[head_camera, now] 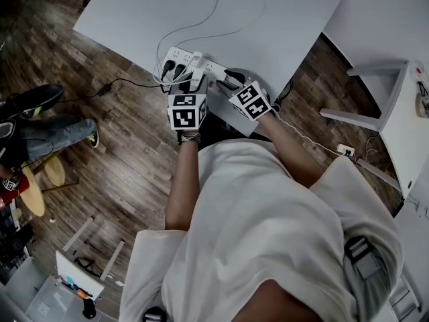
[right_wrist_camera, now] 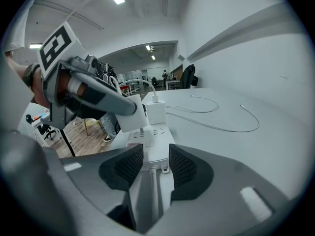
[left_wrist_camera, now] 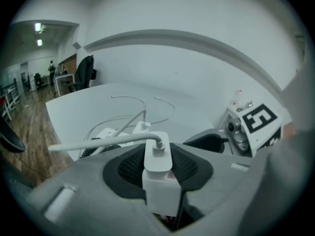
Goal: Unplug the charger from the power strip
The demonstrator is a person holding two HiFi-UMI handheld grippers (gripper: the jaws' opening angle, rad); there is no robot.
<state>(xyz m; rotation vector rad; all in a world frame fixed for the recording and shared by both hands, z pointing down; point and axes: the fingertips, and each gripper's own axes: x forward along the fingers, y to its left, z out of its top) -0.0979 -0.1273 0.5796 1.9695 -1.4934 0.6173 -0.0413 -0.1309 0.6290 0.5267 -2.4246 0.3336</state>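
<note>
A white charger (left_wrist_camera: pixel 157 173) sits upright between the pads of my left gripper (left_wrist_camera: pixel 157 156), which is shut on it; its cable (left_wrist_camera: pixel 98 142) runs off to the left. In the right gripper view the charger (right_wrist_camera: pixel 132 116) hangs just above the white power strip (right_wrist_camera: pixel 156 144), its metal prongs (right_wrist_camera: pixel 142 130) showing below it. My right gripper (right_wrist_camera: pixel 155 157) is shut on the near end of the strip, pads against both sides. In the head view both grippers, left (head_camera: pixel 194 83) and right (head_camera: pixel 231 79), meet at the power strip (head_camera: pixel 213 66) on the table's near edge.
A second white charger (right_wrist_camera: pixel 156 110) stays plugged in farther along the strip, with dark plugs (head_camera: pixel 173 68) at its far end. Loose white cables (right_wrist_camera: pixel 221 114) lie on the white table (head_camera: pixel 281 19). A person's legs (head_camera: pixel 57 129) and a stool (head_camera: pixel 53 172) are on the wooden floor at the left.
</note>
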